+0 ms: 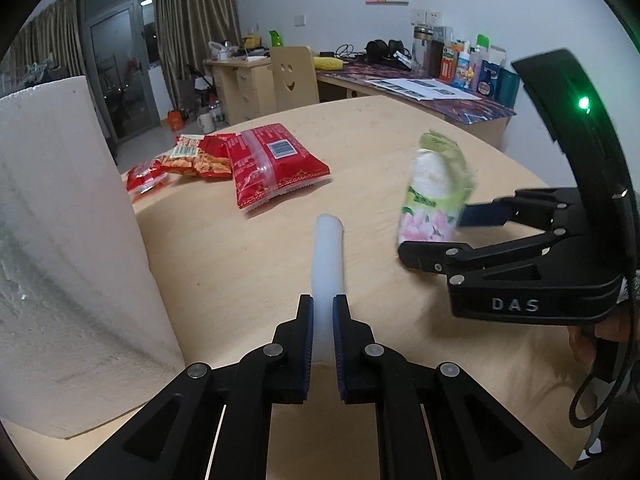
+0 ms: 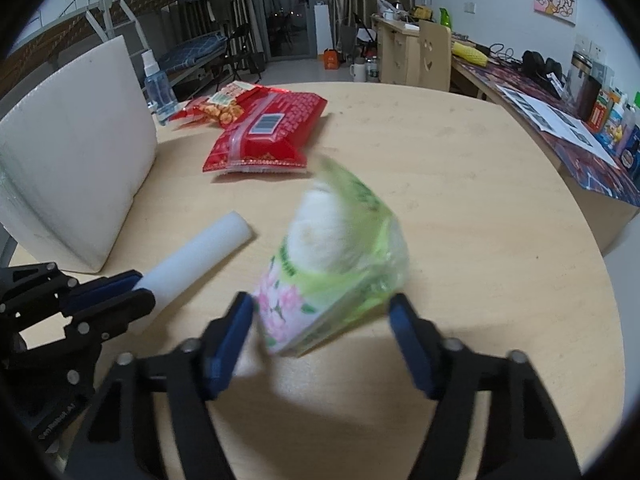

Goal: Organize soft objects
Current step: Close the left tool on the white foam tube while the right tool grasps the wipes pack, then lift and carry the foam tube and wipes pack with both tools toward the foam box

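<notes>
Pale wood tabletop (image 1: 224,264) fills both views, with a white foam board (image 1: 60,240) stood at the left of frame. At lower centre of the left wrist view, a white foam tube (image 1: 329,256) is clenched by the left gripper (image 1: 322,308). Mid-frame in the right wrist view, a blurred green tissue pack (image 2: 340,256) is seen between the spread pads of the right gripper (image 2: 322,312), touched by neither; red snack bags (image 2: 264,136) are left further up.

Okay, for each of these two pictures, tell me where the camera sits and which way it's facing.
Left wrist view: sits on the left gripper, looking down along its fingers shut on the white foam roll; the right gripper shows at right.
Right wrist view: sits on the right gripper, looking down at the green tissue pack between its fingers; the left gripper shows at left.
Shared: roll, green pack, red tissue pack, white foam board, round table.
</notes>
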`<state>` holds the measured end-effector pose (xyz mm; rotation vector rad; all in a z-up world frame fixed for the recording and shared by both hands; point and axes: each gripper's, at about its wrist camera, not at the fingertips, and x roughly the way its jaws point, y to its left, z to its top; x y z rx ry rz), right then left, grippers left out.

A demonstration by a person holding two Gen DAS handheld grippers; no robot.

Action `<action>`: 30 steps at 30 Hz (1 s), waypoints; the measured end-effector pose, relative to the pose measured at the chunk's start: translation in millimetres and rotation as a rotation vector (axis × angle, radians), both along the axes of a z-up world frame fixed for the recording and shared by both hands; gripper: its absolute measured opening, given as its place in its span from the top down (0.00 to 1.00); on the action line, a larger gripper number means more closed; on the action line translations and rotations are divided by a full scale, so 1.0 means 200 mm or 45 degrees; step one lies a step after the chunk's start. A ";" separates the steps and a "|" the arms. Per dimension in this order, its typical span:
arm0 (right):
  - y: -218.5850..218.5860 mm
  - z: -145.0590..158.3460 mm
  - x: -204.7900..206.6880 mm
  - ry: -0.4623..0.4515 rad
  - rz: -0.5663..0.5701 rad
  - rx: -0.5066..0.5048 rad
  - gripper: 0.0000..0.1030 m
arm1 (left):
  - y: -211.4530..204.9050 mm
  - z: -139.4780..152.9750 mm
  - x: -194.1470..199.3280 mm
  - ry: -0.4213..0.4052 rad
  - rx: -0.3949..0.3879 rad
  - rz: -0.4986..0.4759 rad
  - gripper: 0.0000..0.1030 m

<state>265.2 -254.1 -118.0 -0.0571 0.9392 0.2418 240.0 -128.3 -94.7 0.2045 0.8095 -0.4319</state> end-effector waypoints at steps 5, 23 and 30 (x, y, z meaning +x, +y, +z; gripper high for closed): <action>-0.02 0.02 -0.01 -0.009 -0.007 0.025 0.68 | 0.01 0.02 -0.02 -0.019 -0.015 -0.002 0.90; -0.01 0.08 -0.10 -0.098 -0.018 0.048 0.85 | 0.01 0.17 -0.15 -0.166 -0.103 -0.030 0.91; -0.06 0.15 -0.16 -0.155 -0.047 0.126 0.85 | 0.03 0.21 -0.18 -0.203 -0.121 -0.021 0.91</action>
